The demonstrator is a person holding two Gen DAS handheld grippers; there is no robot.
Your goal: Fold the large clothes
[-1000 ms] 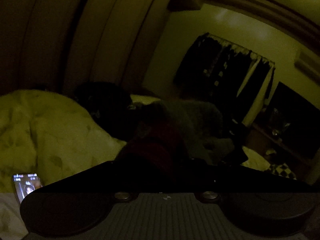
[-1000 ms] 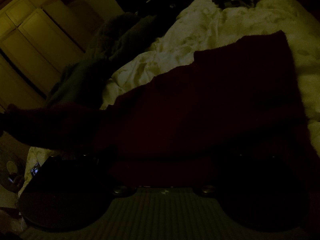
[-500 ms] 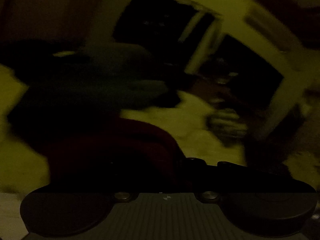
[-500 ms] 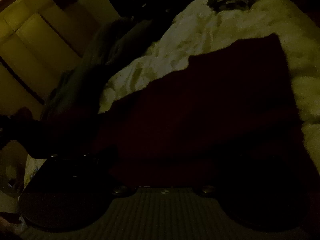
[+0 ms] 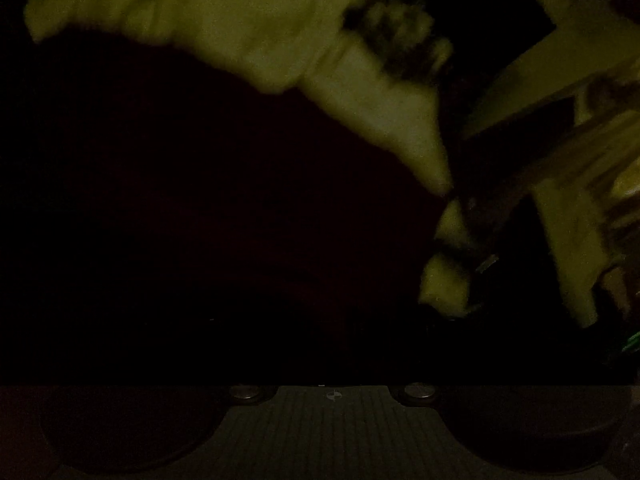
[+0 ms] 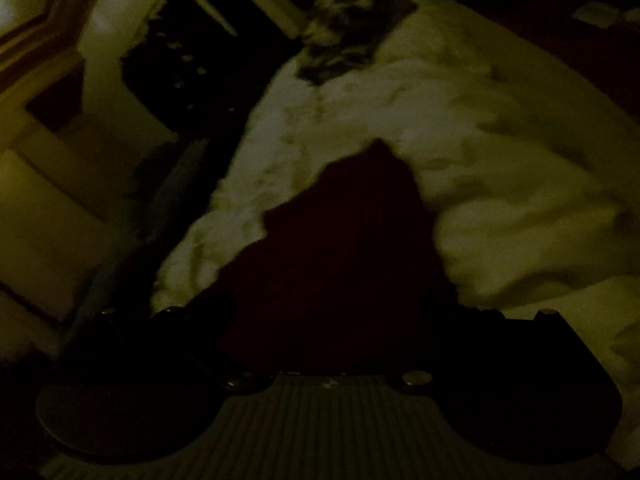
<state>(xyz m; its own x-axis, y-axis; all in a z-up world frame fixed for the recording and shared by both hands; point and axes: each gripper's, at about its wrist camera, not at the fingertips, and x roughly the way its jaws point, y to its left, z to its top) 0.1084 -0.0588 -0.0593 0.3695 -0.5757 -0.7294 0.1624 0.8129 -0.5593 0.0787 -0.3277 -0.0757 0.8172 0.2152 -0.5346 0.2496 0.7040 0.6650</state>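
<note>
Dark red garment (image 6: pixel 340 256) lies on a pale, faintly patterned bedspread (image 6: pixel 500 152), a heavy ribbed cloth that narrows to a ragged peak toward the far end of the bed in the right wrist view. Its near edge runs in between the fingers of the right gripper (image 6: pixel 326 344), though the picture is too dark to say whether the pads press on it. In the left wrist view the same garment (image 5: pixel 208 208) fills most of the blurred picture (a large dim mass below the pale bedding (image 5: pixel 256 36)). The left gripper (image 5: pixel 332 352) has just been opening its jaws and they now stand wide; its fingers are lost in the gloom, so nothing can be made out between them. Beyond the bed a crumpled black-and-white checked cloth (image 6: pixel 344 32) sits near the far edge, with pale cupboard doors (image 6: pixel 44 184) to the left
</note>
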